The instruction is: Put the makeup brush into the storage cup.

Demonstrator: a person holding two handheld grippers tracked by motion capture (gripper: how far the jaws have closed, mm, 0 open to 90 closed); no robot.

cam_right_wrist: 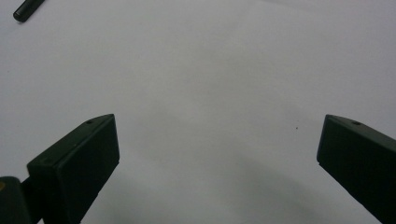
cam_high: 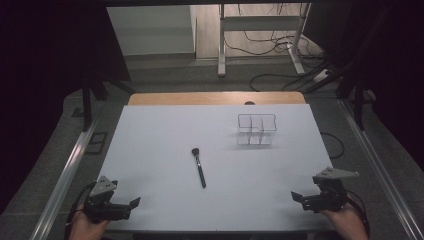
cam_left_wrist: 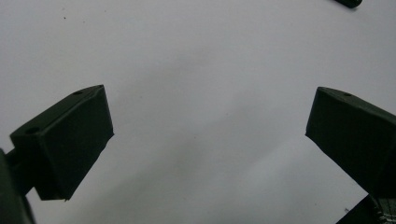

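left tool (cam_high: 131,206): near corner of the white surface (cam_high: 150,145), jaws spread wide, nothing in them
right tool (cam_high: 298,198): opposite near corner, jaws just as wide, also empty
brush (cam_high: 198,167): lying flat mid-surface between the two tools, bristles pointing away, well apart from both
organizer (cam_high: 256,129): clear divided box, far right, compartments look empty
in the way: nothing between tools and brush, pretty open run
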